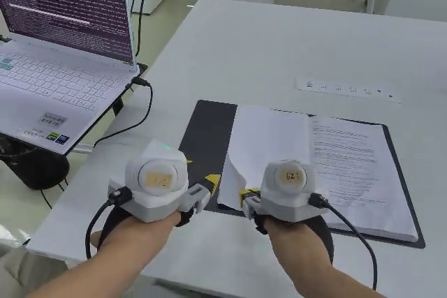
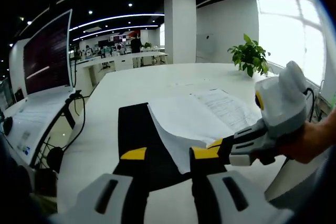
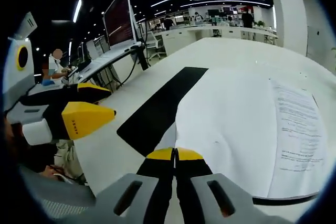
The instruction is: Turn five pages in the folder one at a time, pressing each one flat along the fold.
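A black folder [image 1: 207,136] lies open on the white table, with a stack of printed pages [image 1: 357,167] on its right half. One blank-backed page [image 1: 269,143] is lifted and curves leftward over the fold. My right gripper [image 1: 246,197] is shut on that page's near edge; in the right gripper view its yellow tips [image 3: 175,154] meet on the paper [image 3: 226,124]. My left gripper [image 1: 208,185] hovers open just left of it over the black cover [image 2: 137,129], with nothing between its fingers [image 2: 134,154]. In the left gripper view the right gripper [image 2: 215,144] enters from the right.
An open laptop [image 1: 56,68] sits at the far left, with a black cable [image 1: 137,113] running towards the folder. A white strip [image 1: 348,90] lies beyond the folder. The table's near edge [image 1: 70,242] is close under my arms. A potted plant [image 2: 251,56] stands far off.
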Tool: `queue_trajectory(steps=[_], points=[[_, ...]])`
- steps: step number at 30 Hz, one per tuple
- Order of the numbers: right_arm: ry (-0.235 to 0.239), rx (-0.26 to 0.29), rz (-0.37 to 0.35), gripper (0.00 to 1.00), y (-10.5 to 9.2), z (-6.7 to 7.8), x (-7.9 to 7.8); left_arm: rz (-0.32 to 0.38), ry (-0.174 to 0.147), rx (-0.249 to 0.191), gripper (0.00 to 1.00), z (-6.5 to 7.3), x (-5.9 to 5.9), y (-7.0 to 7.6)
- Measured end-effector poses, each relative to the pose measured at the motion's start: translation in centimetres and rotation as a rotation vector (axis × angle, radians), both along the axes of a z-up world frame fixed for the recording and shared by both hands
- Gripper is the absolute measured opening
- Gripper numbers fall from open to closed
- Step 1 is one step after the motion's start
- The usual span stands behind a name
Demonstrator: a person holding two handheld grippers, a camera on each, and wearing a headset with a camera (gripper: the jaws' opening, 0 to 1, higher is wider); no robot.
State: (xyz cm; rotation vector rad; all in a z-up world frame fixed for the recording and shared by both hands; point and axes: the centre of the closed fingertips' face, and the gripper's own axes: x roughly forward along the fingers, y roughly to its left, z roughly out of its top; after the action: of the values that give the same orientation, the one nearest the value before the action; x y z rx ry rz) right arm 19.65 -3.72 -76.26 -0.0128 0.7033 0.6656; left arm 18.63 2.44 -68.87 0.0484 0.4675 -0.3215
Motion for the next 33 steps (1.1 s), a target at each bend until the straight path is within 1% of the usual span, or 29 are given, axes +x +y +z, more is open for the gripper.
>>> queue_trajectory(steps=[2,4,8,10,11,12,15,17,18,19,21,23,25,27,28,29,30,31,33], points=[[0.009,-0.002,0.005,0.00,0.2,-0.4,0.0,0.003,0.009,-0.005,0.29,-0.4,0.1,0.1],[0.019,-0.009,0.007,0.00,0.3,-1.0,0.0,0.002,0.017,-0.009,0.29,-0.4,0.1,0.0],[0.043,-0.012,-0.002,0.00,0.3,-1.9,0.0,-0.005,0.041,-0.009,0.29,-1.3,0.0,-0.2],[0.045,-0.015,-0.002,0.00,0.4,-2.4,-0.1,-0.003,0.045,-0.021,0.29,-1.7,0.1,-0.3],[0.046,-0.013,0.002,0.00,0.5,-2.5,-0.2,-0.004,0.056,-0.016,0.29,-1.9,-0.1,-0.3],[0.049,-0.004,0.003,0.00,0.7,-2.6,-0.2,-0.005,0.060,-0.010,0.29,-2.0,-0.1,-0.3],[0.055,0.020,-0.014,0.00,0.7,-2.7,-0.3,0.000,0.069,-0.014,0.29,-2.4,-0.1,-0.2],[0.057,0.026,-0.013,0.00,0.5,-2.7,-0.4,0.001,0.078,-0.010,0.29,-2.7,0.0,-0.2],[0.059,0.037,-0.012,0.01,0.6,-2.8,-0.4,0.003,0.081,-0.011,0.29,-2.9,0.1,-0.2],[0.058,0.053,-0.007,0.02,0.7,-2.7,-0.6,0.005,0.087,-0.011,0.29,-3.1,0.2,-0.2],[0.048,0.065,0.009,0.04,0.8,-2.5,-0.9,0.004,0.094,-0.009,0.29,-3.4,0.3,-0.4],[0.049,0.091,0.031,0.07,1.1,-2.4,-1.3,0.005,0.095,-0.014,0.28,-3.6,0.6,-0.7],[0.045,0.117,0.038,0.09,1.1,-2.0,-1.6,0.001,0.100,-0.015,0.28,-3.8,0.9,-1.3],[0.026,0.142,0.044,0.12,0.8,-1.3,-1.7,-0.009,0.098,-0.015,0.27,-4.1,1.3,-2.0],[0.011,0.162,0.043,0.13,0.4,-0.7,-1.7,-0.012,0.098,-0.018,0.26,-4.3,1.6,-2.4],[0.000,0.168,0.041,0.14,-0.1,-0.4,-1.6,-0.013,0.099,-0.020,0.26,-4.3,1.7,-2.8],[-0.015,0.173,0.029,0.14,-1.0,0.1,-1.3,-0.019,0.097,-0.022,0.26,-4.4,1.9,-3.2],[-0.018,0.175,0.022,0.14,-1.3,0.2,-1.1,-0.029,0.093,-0.021,0.25,-4.7,2.1,-3.9],[-0.043,0.194,-0.005,0.13,-2.9,0.8,-0.2,-0.050,0.093,-0.007,0.23,-5.3,2.4,-5.0]])
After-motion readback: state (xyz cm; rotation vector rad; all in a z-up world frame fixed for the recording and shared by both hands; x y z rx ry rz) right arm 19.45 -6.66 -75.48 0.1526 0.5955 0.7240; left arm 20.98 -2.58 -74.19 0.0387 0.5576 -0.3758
